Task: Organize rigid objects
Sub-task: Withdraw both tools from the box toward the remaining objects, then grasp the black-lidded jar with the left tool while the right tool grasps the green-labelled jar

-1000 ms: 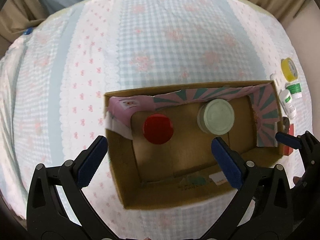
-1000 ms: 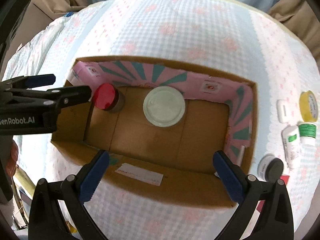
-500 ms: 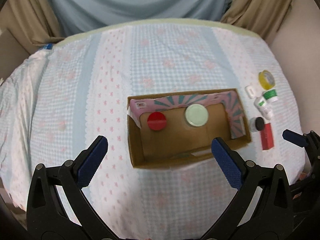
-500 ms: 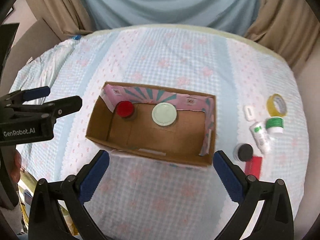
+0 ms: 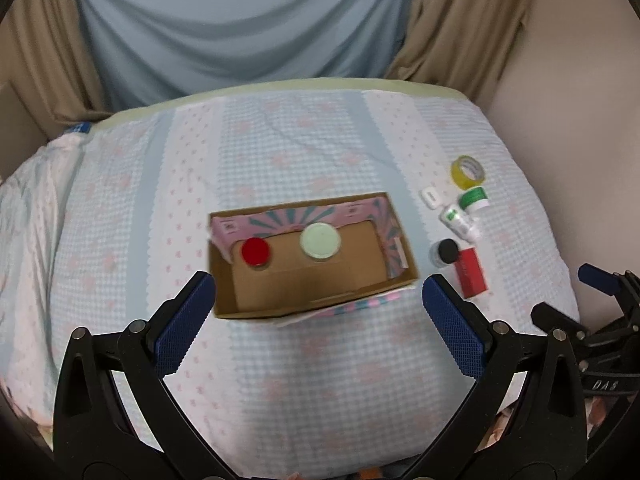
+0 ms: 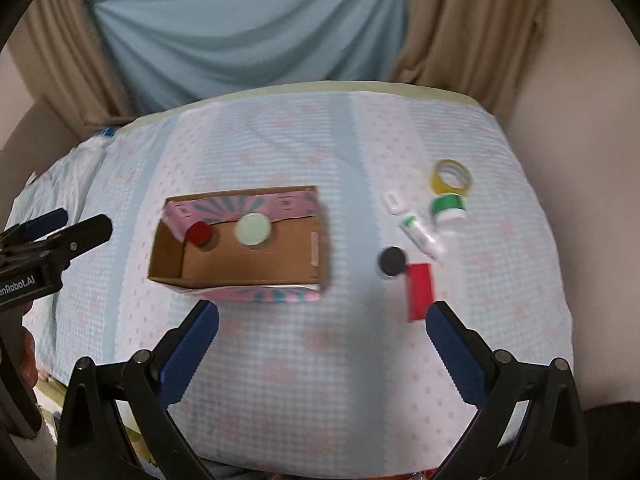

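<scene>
Two jars already stand in my cardboard box [image 5: 316, 280] mid-bench: the red-lidded jar [image 5: 256, 251] and the pale-lidded jar [image 5: 320, 241]. Left by the right edge are the tape roll [image 6: 452, 175], green-capped bottle [image 6: 449, 207], tube [image 6: 420, 232], black-lidded jar [image 6: 392, 261] and red box [image 6: 420, 290]. My left hand-held gripper [image 5: 320, 320] and right hand-held gripper [image 6: 322, 340] both hang apart, empty.

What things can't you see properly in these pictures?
- Red-lidded jar and pale-lidded jar: both views show lids only, so contents are hidden.
- Words on the white tube: too small and blurred, both views.
- Red box: smeared in the right wrist view.
</scene>
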Available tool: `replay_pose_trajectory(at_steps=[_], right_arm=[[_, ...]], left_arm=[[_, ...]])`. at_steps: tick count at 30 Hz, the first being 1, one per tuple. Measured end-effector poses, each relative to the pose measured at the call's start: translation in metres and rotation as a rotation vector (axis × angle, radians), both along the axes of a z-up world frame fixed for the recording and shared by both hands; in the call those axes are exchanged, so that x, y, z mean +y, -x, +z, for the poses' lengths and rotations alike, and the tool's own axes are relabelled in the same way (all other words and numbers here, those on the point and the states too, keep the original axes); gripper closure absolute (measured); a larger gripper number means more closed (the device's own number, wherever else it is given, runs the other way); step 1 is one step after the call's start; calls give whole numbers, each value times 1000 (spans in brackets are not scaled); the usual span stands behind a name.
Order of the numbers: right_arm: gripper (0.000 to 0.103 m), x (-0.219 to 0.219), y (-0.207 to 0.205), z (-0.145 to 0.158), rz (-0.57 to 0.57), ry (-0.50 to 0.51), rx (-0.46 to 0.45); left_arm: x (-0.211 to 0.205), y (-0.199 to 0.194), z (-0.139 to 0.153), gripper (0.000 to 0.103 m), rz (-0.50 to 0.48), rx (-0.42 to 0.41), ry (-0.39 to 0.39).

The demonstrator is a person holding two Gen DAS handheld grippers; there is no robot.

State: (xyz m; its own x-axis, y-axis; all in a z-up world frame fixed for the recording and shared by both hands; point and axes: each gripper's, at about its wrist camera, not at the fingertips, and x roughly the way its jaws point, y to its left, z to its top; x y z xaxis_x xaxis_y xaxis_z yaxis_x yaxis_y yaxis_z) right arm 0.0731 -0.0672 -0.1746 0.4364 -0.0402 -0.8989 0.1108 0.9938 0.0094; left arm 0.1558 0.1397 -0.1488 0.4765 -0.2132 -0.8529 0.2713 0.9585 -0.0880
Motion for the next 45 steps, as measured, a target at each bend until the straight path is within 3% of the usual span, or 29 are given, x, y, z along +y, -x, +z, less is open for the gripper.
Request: replay_pose_trajectory(at_steps=[8, 17, 26, 35, 45], right_arm=[[0, -91, 14, 11, -85, -20, -36], [0, -201, -15, -4, -22, -56, -13], [0, -278, -72, -45, 10, -130, 64], [0, -299, -132, -100, 20, -178, 151], [0, -312, -196, -186, -4, -239, 265]], left_arm=[[-72, 17, -4, 0, -14, -9, 17], [-181, 19, -39, 0, 98, 85, 43], [-258, -3, -107, 0, 238, 229, 59], [-282, -39, -191, 0, 369, 343, 82], [-298, -81, -285, 1, 466, 457, 56]])
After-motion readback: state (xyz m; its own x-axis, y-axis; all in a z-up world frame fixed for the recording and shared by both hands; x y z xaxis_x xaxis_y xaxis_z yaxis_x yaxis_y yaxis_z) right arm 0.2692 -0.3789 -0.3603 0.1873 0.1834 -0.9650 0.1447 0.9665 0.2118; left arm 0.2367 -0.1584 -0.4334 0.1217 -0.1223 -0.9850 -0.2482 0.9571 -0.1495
